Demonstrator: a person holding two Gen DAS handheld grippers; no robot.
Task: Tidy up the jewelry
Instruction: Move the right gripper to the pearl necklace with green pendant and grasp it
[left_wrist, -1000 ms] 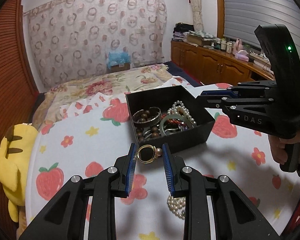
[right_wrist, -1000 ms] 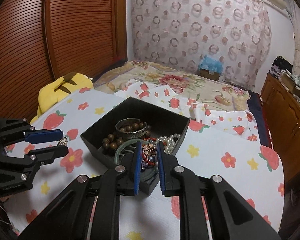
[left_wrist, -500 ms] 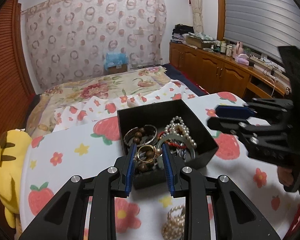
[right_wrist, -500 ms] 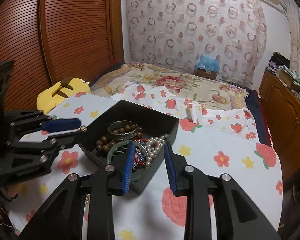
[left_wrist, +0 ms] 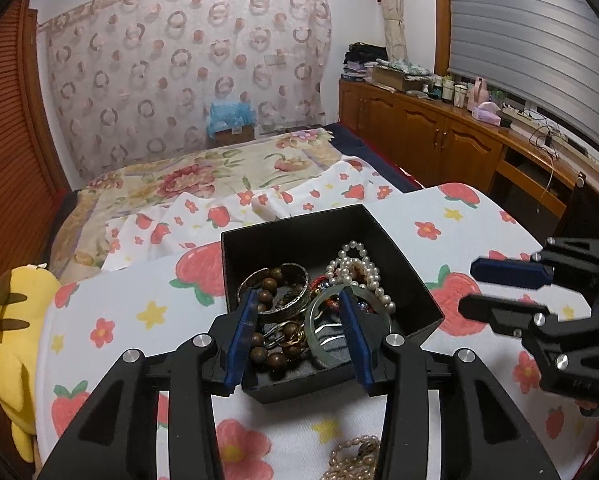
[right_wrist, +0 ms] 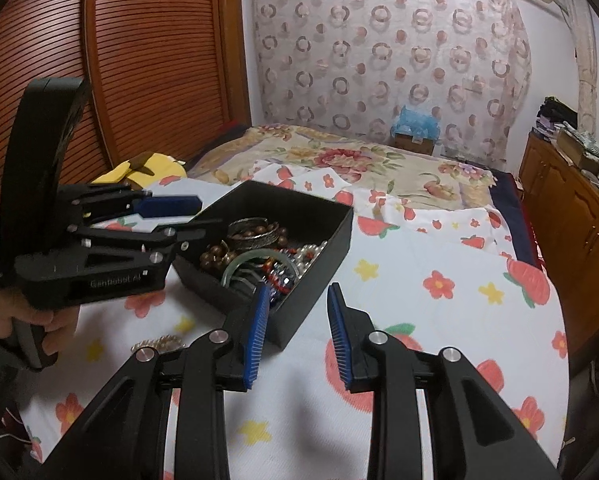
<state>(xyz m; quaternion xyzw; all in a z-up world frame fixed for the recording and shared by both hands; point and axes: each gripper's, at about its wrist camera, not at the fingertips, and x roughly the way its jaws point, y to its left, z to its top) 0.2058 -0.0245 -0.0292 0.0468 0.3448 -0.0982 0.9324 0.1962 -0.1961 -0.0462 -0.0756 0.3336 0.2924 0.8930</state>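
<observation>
A black open box (left_wrist: 415, 280) (right_wrist: 319, 256) on the strawberry-print cloth holds jewelry: a silver bangle (left_wrist: 287, 300), brown beads (left_wrist: 265, 354), a pearl string (left_wrist: 359, 268), a green jade bangle (left_wrist: 319, 320) and a gold ring (left_wrist: 289, 334). My left gripper (left_wrist: 299, 312) is open over the box's near side, with the ring lying loose below it. My right gripper (right_wrist: 297, 300) is open and empty at the box's near right corner. A pearl bracelet (left_wrist: 355, 456) lies on the cloth in front of the box.
A yellow plush toy (left_wrist: 7, 344) sits at the table's left edge. A flowered bed (left_wrist: 203, 180) lies beyond the table. Wooden cabinets (left_wrist: 439, 136) run along the right wall.
My left gripper carried the gold ring over the box and opened; the ring now lies in the box. My right gripper opened and drew back to the box's corner.
</observation>
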